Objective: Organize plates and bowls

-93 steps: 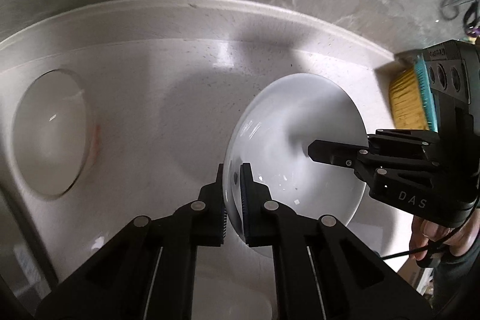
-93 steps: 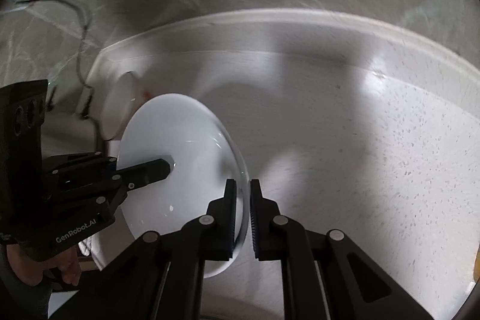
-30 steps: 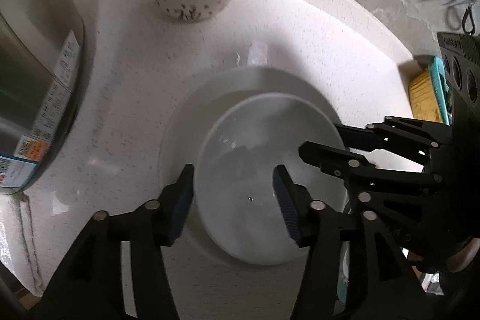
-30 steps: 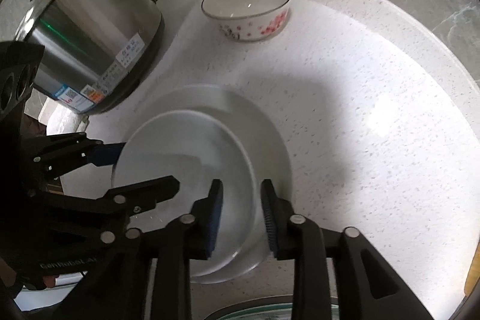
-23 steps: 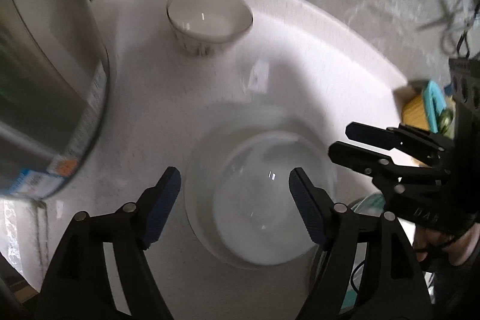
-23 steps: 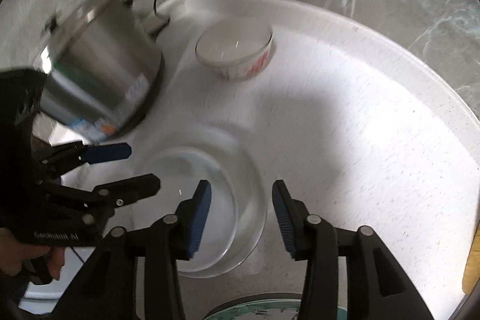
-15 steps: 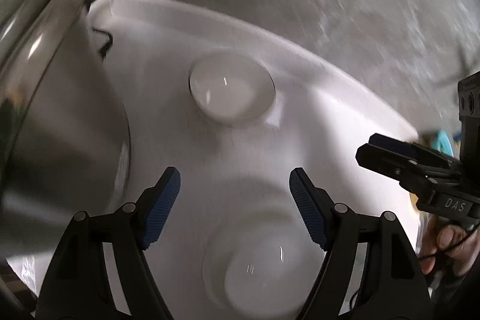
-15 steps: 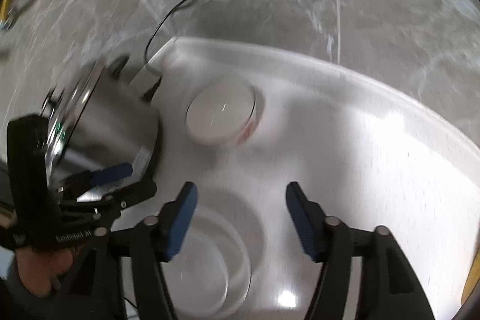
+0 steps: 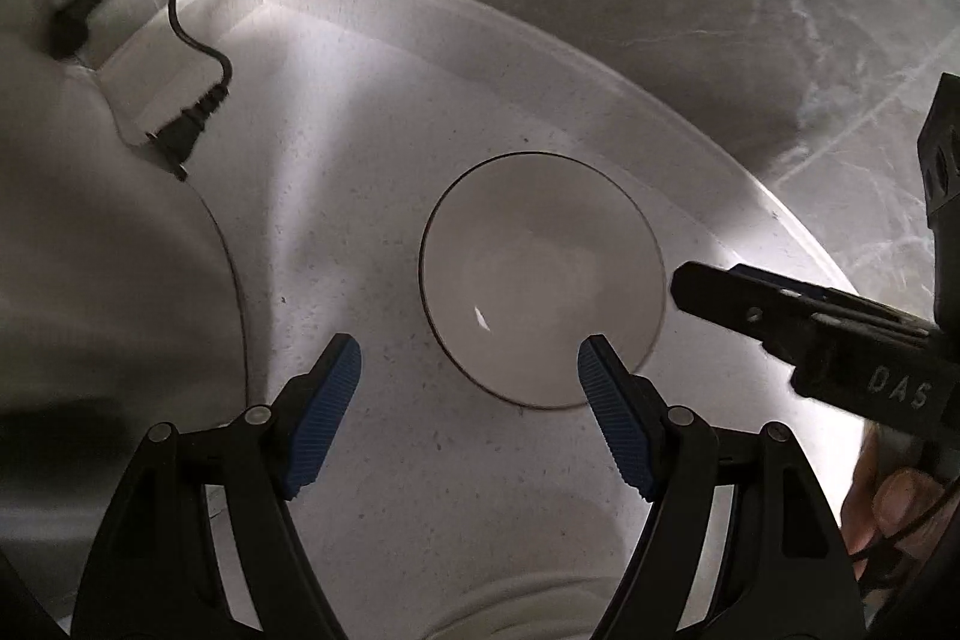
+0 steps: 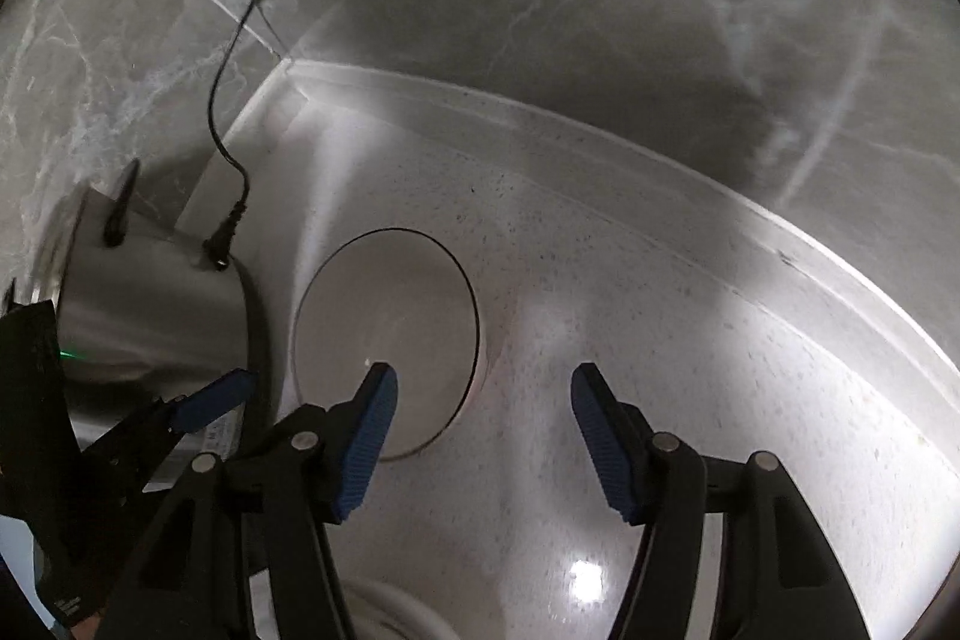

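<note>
Bowl (image 9: 543, 280) sits alone at the centre right of your left wrist view, upright on the speckled counter (image 9: 360, 280), just beside the steel cooker (image 10: 150, 316) with its cord (image 10: 231, 160). Your left gripper (image 9: 465, 382) stands wide with nothing between its pads, its right finger over the near rim. Your right gripper (image 10: 477, 406) is also wide and empty after its jaws have just been opening. Both seem poised for the bowl, though the blur leaves this uncertain.
</note>
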`<act>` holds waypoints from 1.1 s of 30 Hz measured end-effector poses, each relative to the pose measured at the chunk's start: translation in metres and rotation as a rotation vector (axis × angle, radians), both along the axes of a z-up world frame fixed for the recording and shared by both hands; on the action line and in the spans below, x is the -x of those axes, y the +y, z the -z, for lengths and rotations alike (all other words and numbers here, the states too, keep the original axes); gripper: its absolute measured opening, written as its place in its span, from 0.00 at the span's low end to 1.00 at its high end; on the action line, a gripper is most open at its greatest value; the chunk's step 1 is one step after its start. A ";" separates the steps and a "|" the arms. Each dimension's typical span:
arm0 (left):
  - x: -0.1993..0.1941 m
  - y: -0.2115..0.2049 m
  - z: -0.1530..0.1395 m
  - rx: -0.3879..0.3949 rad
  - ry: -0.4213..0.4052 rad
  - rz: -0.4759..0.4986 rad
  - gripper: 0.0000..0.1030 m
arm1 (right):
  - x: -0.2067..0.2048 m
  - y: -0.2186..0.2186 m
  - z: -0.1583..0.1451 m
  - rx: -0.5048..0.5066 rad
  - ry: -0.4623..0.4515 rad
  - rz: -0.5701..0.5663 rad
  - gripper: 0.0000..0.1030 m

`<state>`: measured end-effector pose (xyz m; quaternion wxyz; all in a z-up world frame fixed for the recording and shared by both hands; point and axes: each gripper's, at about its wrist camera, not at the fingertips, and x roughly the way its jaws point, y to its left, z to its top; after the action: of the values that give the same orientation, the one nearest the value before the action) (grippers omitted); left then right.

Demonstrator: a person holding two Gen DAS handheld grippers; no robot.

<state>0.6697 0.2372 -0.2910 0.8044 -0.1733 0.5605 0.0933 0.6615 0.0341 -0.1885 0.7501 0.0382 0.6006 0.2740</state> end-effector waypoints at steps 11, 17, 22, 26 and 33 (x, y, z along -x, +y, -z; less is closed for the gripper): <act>-0.033 0.021 0.038 0.062 0.048 -0.034 0.51 | -0.017 0.024 0.022 0.030 0.019 -0.033 0.59; -0.039 0.035 0.055 0.090 0.069 -0.058 0.27 | -0.017 0.024 0.036 0.036 0.059 -0.035 0.47; -0.040 0.036 0.064 0.106 0.068 -0.048 0.16 | -0.015 0.028 0.042 0.015 0.075 -0.067 0.16; -0.040 0.027 0.062 0.081 0.070 -0.015 0.08 | -0.012 0.031 0.039 0.027 0.057 -0.076 0.14; -0.037 0.025 0.060 0.102 0.067 -0.003 0.08 | -0.009 0.021 0.038 -0.008 0.070 -0.046 0.14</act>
<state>0.7071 0.2621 -0.3507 0.7752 -0.2114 0.5910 0.0716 0.6707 0.0555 -0.2270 0.7221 0.0370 0.6261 0.2919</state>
